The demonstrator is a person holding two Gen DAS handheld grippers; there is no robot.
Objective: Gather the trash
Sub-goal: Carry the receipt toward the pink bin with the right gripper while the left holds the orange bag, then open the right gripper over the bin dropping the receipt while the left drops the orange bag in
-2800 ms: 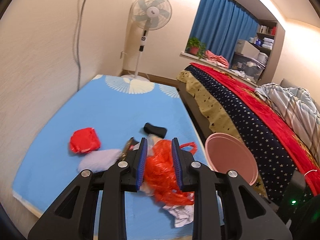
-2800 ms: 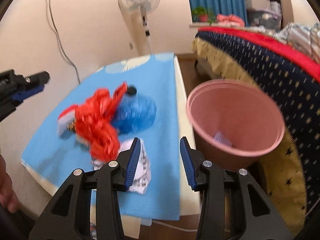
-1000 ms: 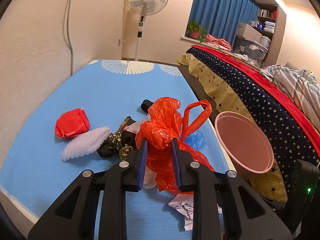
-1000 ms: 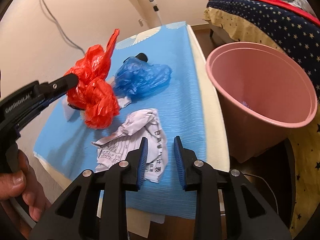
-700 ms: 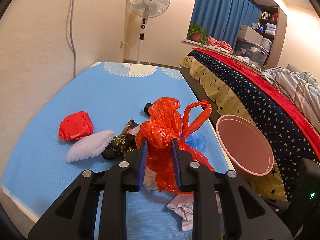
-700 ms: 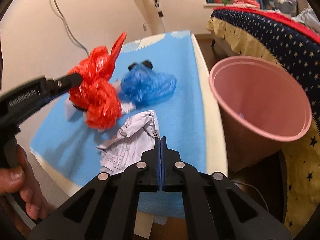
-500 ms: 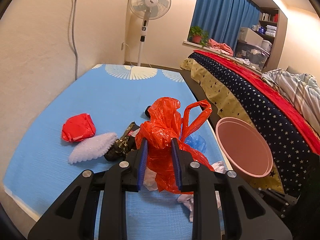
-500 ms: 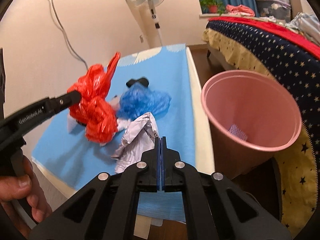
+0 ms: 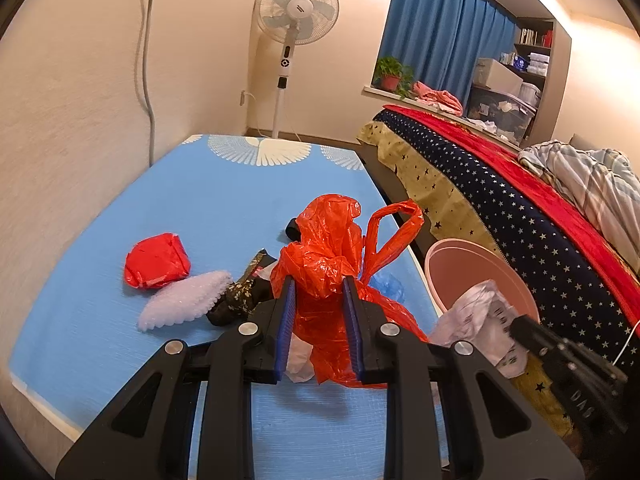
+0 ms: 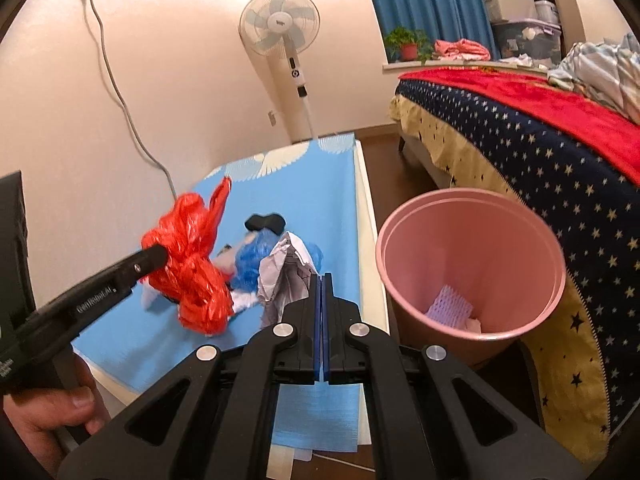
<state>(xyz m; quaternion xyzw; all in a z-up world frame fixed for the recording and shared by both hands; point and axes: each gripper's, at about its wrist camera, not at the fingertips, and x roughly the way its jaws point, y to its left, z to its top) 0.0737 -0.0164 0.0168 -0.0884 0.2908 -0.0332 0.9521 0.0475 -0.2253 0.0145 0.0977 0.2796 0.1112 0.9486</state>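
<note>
Left wrist view: left gripper (image 9: 318,292) angled down over the near part of the blue mat (image 9: 192,208), blue pads clamped on one orange plastic bag (image 9: 332,264), bag lifted off the mat with its loop handle standing up. On the mat to the left, counted: one red crumpled wrapper (image 9: 156,255), one white bubbled sheet (image 9: 186,300) just beside it, one dark patterned wrapper (image 9: 244,292) touching the sheet's right end, one black item (image 9: 293,229) farther back behind the bag. One blue plastic bag (image 9: 386,283) peeking out right of the orange one, near the mat's right edge. Off that edge, one pink bin (image 9: 456,264) on the floor beside the bed (image 9: 520,216). Entering from the lower right, right gripper (image 9: 516,326), dark fingers pressed together on one crumpled white paper (image 9: 476,316), held up in front of the bin's rim.

Right wrist view: right gripper (image 10: 321,280) pointing down and forward, fingers closed flat together, crumpled white paper (image 10: 280,276) pinched at the tips, raised above the mat's right edge (image 10: 336,208). Pink bin (image 10: 472,264) to the right, upright, one white mesh scrap (image 10: 448,306) in its bottom. At left, left gripper (image 10: 154,258) gripped by one bare hand (image 10: 52,412), orange plastic bag (image 10: 192,268) bunched in it. Blue plastic bag (image 10: 256,264) lying between orange bag and paper; black item (image 10: 266,222) behind it. One standing fan (image 10: 280,24) against the far wall.
</note>
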